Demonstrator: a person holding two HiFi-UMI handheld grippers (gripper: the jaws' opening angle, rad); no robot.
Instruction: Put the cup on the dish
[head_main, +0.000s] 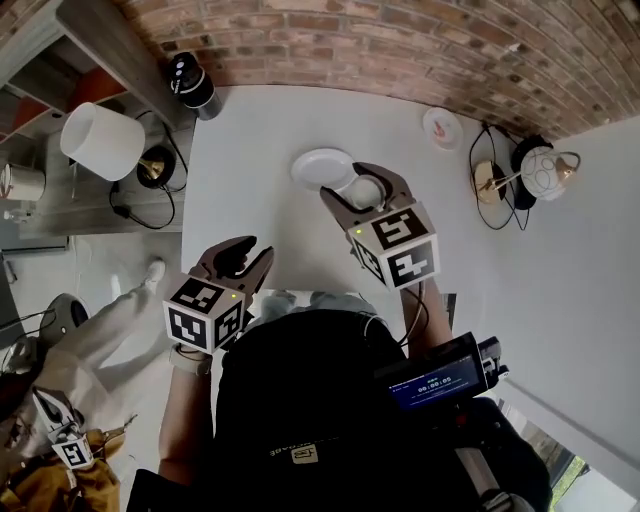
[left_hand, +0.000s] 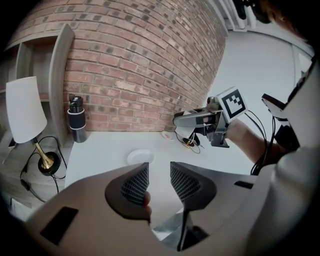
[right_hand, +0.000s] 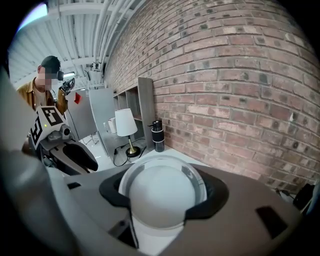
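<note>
A white dish (head_main: 318, 166) lies on the white table (head_main: 250, 140), also seen in the left gripper view (left_hand: 139, 157). My right gripper (head_main: 358, 186) is shut on a white cup (head_main: 366, 191), held in the air just right of the dish. In the right gripper view the round cup (right_hand: 162, 195) fills the space between the two dark jaws of the right gripper (right_hand: 162, 186). My left gripper (head_main: 243, 258) hovers at the table's near edge, open; its view shows nothing in the gap of the left gripper (left_hand: 159, 169). The right gripper (left_hand: 200, 120) appears there above the table.
A black bottle (head_main: 192, 82) stands at the table's far left corner by the brick wall (head_main: 400, 40). A small round plate (head_main: 441, 127) lies at the far right. A white-shaded lamp (head_main: 100, 140) and a globe lamp (head_main: 545, 172) sit off the table. A person (right_hand: 45, 82) stands nearby.
</note>
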